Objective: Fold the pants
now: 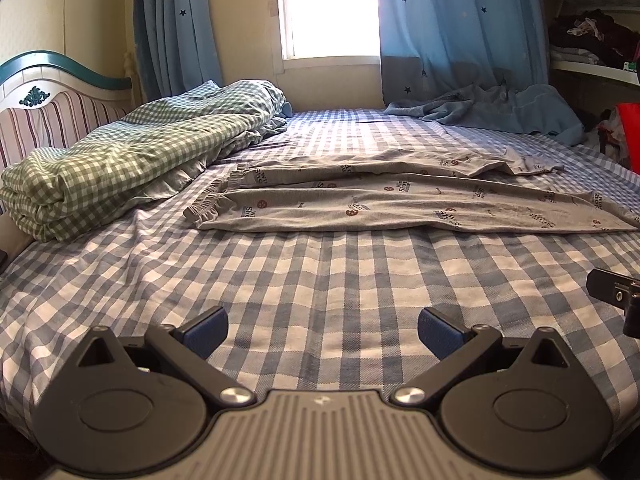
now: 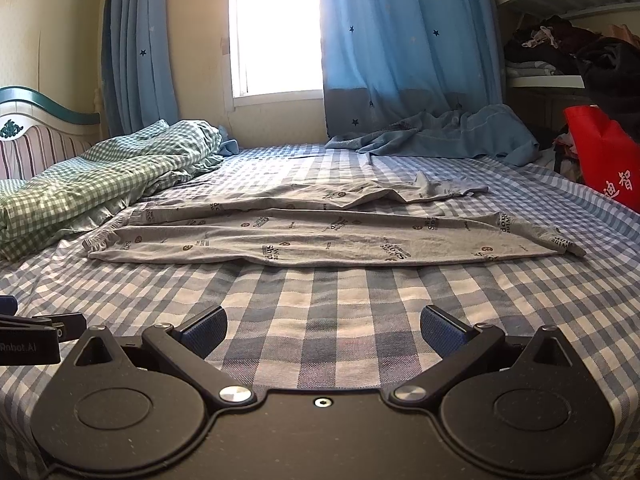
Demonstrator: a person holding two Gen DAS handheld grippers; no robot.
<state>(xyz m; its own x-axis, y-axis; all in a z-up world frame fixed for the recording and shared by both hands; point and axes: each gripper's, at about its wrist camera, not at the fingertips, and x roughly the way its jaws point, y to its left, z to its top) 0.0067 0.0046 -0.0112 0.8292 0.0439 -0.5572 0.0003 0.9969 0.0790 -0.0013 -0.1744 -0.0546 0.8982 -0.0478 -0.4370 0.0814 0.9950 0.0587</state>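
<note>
Grey printed pants [image 1: 400,196] lie flat across the blue-and-white checked bed sheet [image 1: 320,280], waistband to the left, legs stretching right; they also show in the right wrist view [image 2: 320,236]. My left gripper [image 1: 322,332] is open and empty, low over the sheet, well short of the pants. My right gripper [image 2: 324,334] is open and empty, also short of the pants. The right gripper's edge [image 1: 616,292] shows at the right of the left wrist view, and the left gripper's edge [image 2: 36,336] at the left of the right wrist view.
A bundled green checked duvet [image 1: 120,160] lies at the left by the striped headboard [image 1: 48,116]. A blue cloth [image 1: 500,108] is crumpled at the far side under the curtains. A red bag [image 2: 604,160] and cluttered shelves [image 2: 560,52] stand at the right.
</note>
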